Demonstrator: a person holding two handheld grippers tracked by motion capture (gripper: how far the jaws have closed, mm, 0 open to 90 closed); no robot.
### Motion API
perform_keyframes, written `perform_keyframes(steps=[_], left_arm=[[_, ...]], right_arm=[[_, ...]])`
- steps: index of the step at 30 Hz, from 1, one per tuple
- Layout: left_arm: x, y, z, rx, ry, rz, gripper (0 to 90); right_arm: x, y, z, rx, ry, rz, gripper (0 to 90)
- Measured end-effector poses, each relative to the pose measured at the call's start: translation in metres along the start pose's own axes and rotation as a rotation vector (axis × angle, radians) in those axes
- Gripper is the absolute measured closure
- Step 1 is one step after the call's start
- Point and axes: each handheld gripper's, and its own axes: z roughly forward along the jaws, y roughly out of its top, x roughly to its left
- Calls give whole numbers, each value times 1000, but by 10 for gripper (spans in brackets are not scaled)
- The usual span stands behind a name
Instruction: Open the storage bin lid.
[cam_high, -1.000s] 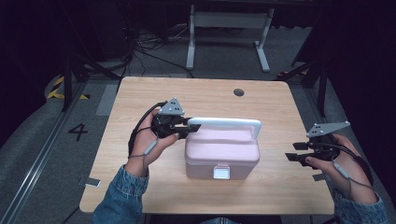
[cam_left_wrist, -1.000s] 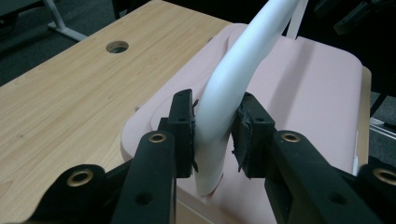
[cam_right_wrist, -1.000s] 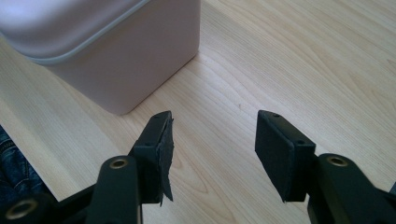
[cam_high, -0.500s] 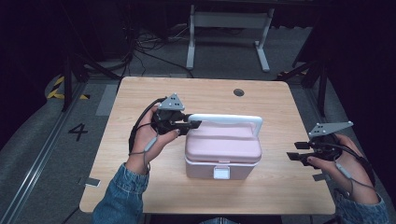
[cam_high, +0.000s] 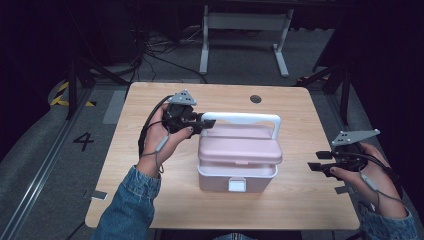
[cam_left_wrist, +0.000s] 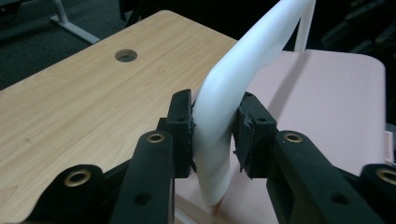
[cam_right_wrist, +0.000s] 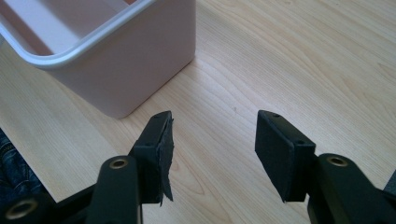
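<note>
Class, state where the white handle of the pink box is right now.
In the high view, the white handle stands upright above the pink box at mid-table, its left end clamped by the left gripper.

One pink box (cam_high: 237, 162), one wooden table (cam_high: 150, 200), two tools: left (cam_high: 207, 122), right (cam_high: 316, 161).

Light falls from overhead onto the bench (cam_high: 150, 200), leaving the floor and background beyond its edges nearly black. The high view is soft and slightly grainy. In the left gripper view the white handle (cam_left_wrist: 243, 74) glares brightly and casts a dim shadow across the pink lid (cam_left_wrist: 336, 107); the nearest jaws blur
</note>
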Motion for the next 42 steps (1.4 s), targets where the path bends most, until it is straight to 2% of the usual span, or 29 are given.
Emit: perform_keyframes(steps=[6,10,13,23,33,36,38,40,42], left_arm=[[3,7,2,1,23,5,700],[9,11,3,-4,21,-18,698],[15,14,5,-8,26,-11,697],[29,22,10,-16,13,-60,691],[41,29,15,-15,6,-103,681],[43,31,16,-17,14,-99,679],[44,32,17,-17,14,-105,677],[45,32,19,-20,18,-113,675],[47,33,19,-16,20,-118,674]], right_arm=[[0,0,-1,-5,-2,-4,479],[1,0,-1,-5,0,-4,478],[0,0,-1,-6,0,-4,478],[-2,1,0,-26,-3,1,488],[-3,3,2,-74,11,17,514],[-1,6,1,-114,21,20,562],[2,9,-1,-156,43,31,617],[6,14,-3,-204,45,27,671],[7,15,-4,-218,44,28,685]])
